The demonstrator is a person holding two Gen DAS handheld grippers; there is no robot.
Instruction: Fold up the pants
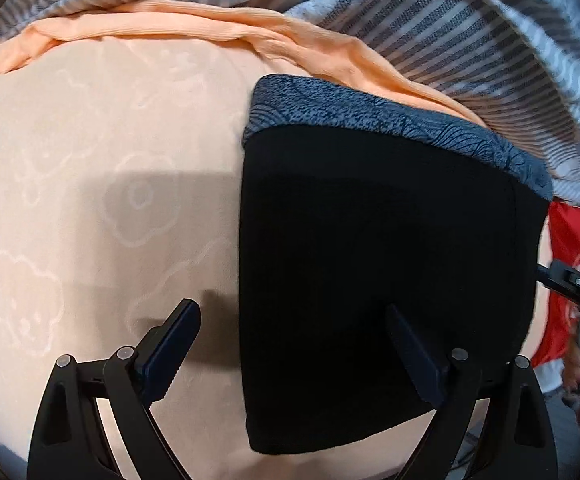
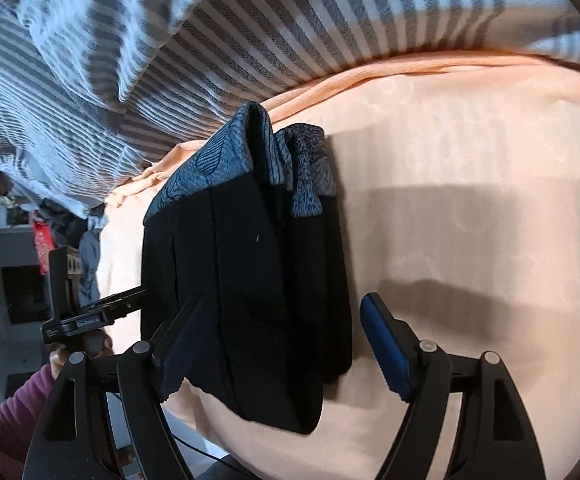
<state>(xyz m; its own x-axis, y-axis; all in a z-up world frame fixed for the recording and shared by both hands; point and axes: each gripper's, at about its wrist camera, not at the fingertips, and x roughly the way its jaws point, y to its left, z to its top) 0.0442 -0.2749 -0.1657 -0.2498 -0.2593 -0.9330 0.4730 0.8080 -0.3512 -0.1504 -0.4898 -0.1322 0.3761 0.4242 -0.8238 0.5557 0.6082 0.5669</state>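
Observation:
The black pants lie folded in a compact stack on the peach bed sheet, their grey-blue patterned waistband at the far end. My left gripper is open and empty, hovering over the stack's near left edge. In the right wrist view the folded pants show several layers, with the waistband on top at the far end. My right gripper is open and empty over the stack's near end. The left gripper's body shows at the left.
A grey-and-white striped blanket is heaped along the far side, with a rumpled orange cloth at its edge. A red item lies past the bed's right edge. A purple sleeve is at the lower left.

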